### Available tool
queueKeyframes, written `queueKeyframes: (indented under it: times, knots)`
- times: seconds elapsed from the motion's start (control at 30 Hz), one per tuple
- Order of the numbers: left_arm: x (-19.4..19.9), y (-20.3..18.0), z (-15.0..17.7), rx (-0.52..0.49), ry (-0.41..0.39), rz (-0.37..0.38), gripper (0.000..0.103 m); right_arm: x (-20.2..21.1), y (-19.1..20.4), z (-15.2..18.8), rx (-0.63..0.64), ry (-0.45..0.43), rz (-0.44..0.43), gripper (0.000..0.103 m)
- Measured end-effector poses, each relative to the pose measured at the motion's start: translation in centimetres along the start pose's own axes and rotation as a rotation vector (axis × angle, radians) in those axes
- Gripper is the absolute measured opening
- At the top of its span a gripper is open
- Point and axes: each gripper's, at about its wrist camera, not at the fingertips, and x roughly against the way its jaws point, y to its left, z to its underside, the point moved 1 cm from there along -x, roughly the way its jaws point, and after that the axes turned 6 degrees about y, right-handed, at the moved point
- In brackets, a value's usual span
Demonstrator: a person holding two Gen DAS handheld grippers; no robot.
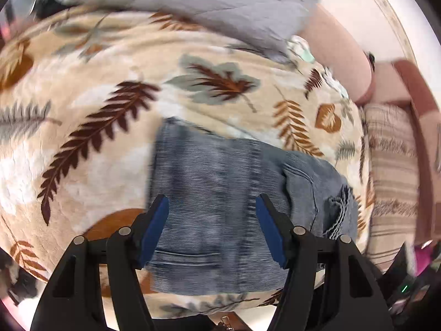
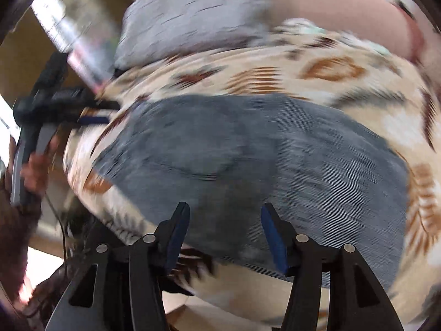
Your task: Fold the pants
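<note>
Grey-blue denim pants (image 1: 226, 193) lie folded into a compact bundle on a cream blanket with a leaf print (image 1: 91, 88). My left gripper (image 1: 212, 207) is open and empty, hovering over the near part of the pants. In the right wrist view the pants (image 2: 248, 160) spread across the middle, blurred by motion. My right gripper (image 2: 224, 215) is open and empty above their near edge. The left gripper (image 2: 91, 115) also shows at the far left of that view, held by a hand, beside the blanket's edge.
A grey pillow (image 1: 209, 2) lies at the back of the bed, also in the right wrist view (image 2: 193, 13). A pink cushion (image 1: 339, 55) and a striped cloth (image 1: 391, 182) are at the right. The blanket's near edge (image 1: 193, 309) drops off below the grippers.
</note>
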Motion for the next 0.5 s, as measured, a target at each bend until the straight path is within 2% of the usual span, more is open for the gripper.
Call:
queueKeyframes:
  times: [0.2,0.33,0.5]
  knots:
    - [-1.0,4.2,-1.2,0.06,0.028,0.061,0.065,-3.7,9.1,-2.2,0.214,0.034,0.015,0.061]
    - [-2.5,5.4,-2.3,0.08,0.081,0.122,0.065,-6.3,13.8,-2.8,0.336,0.044,0.075,0.062]
    - [-4.6,5.0,-3.9,0.032,0.127,0.105,0.065,-9.4,18.0,-2.5,0.489,0.035,0.195,0.066]
